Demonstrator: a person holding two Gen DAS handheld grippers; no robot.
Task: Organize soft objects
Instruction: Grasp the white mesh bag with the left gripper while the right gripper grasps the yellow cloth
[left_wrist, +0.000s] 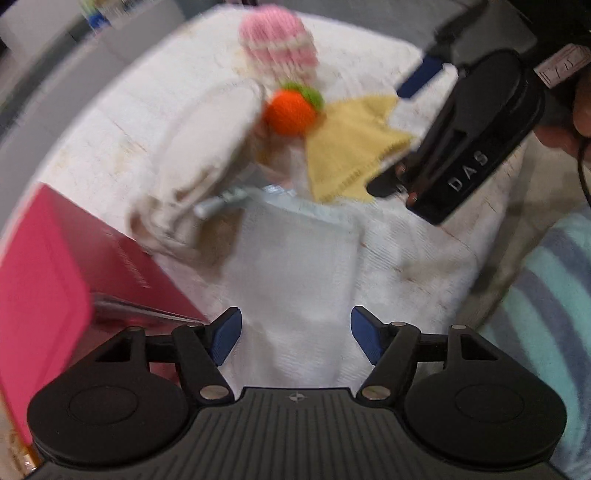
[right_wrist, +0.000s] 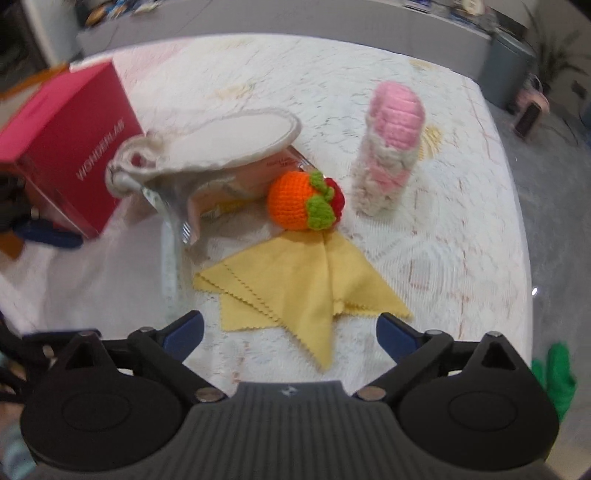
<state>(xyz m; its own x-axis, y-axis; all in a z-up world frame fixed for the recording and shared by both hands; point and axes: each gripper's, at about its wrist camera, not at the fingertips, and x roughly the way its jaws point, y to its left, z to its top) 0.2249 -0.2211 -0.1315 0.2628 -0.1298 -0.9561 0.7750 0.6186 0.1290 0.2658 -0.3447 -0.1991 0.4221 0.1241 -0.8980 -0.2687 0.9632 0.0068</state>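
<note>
Yellow cloth (right_wrist: 295, 291) on white tablecloth (right_wrist: 443, 229) (room blurred).

Both wrist views look steeply down, close; each shows the yellow cloth (left_wrist: 351, 147) and crocheted orange (right_wrist: 295, 201).

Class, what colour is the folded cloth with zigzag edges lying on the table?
Pale yellow cloth; the right wrist view shows it best.
</note>
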